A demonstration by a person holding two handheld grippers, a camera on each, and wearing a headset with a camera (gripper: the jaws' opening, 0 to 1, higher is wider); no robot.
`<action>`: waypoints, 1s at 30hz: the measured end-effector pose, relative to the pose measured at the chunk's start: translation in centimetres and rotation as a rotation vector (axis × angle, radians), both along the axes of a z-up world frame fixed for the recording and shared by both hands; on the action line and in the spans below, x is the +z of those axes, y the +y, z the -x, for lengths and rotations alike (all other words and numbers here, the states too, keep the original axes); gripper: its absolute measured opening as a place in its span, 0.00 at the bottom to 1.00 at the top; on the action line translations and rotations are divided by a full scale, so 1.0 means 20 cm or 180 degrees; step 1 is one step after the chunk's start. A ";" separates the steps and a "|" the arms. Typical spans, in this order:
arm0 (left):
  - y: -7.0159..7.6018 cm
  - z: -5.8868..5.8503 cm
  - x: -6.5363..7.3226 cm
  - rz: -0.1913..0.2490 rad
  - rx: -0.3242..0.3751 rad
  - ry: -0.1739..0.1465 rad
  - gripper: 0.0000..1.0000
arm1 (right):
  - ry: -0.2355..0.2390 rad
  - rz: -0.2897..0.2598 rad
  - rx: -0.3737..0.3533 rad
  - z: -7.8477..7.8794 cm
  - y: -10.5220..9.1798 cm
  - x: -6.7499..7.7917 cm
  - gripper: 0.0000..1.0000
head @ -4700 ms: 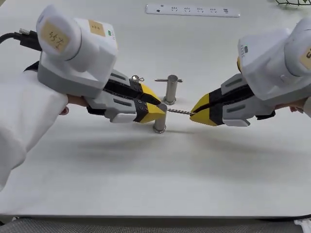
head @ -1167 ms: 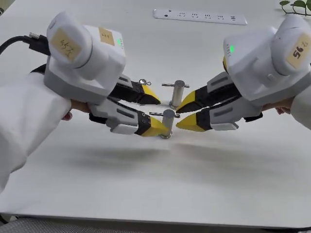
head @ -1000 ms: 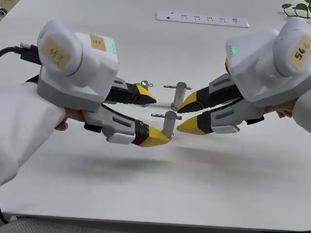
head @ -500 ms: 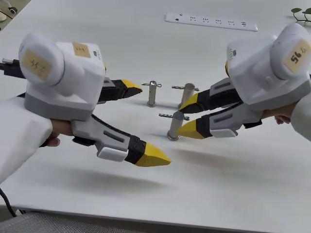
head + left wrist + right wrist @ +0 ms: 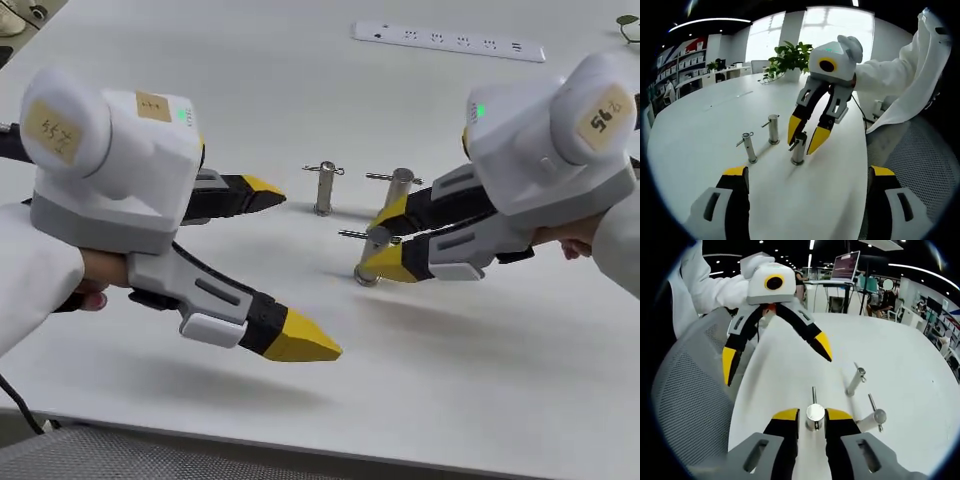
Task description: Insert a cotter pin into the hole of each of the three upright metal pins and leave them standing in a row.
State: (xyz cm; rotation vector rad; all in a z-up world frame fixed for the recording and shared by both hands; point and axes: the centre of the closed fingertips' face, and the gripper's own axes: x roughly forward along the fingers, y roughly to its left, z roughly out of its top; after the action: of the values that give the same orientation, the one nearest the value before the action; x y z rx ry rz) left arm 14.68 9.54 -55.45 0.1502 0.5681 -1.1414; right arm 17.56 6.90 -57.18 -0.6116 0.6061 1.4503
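The left gripper is held up over the near left part of the white table. Its two jaws are spread very wide and hold nothing. In the left gripper view, its yellow tips stand far apart at the bottom, with bare table between them.

The right gripper comes in low from the right. Its jaws are partly spread, one on each side of the near pin, which stands upright. In the right gripper view a thin strip of table shows between the pin and one jaw. The other jaw is right up against the pin, but I cannot tell if it really touches. A cotter pin sticks through the top of this pin.

The left pin and the back pin stand upright just behind it, side by side. Each one has a pin through its top too. The near pin stands in front of these two, so the three make a bent shape, not a straight row.

There is lots of bare table in front of the pins, down to the near edge along the bottom of the head view. More bare table lies behind them, up to the power strip, which is well apart. A grey mesh chair sits by the table edge.
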 end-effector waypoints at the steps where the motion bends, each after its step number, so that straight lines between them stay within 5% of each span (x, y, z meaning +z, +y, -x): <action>1: 0.00 0.00 0.00 0.0002 0.0007 0.0012 0.99 | 0.0001 0.0005 0.0004 0.00 0.00 0.00 0.14; 30: 0.07 -0.01 0.03 -0.0019 0.0207 -0.0035 0.98 | 0.0029 0.0007 -0.0040 0.00 0.00 -0.02 0.08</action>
State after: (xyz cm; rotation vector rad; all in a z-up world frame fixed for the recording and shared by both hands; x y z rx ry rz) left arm 14.95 10.96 -54.87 0.1420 0.5629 -1.0753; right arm 17.56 6.89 -57.53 -0.6020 0.6177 1.4417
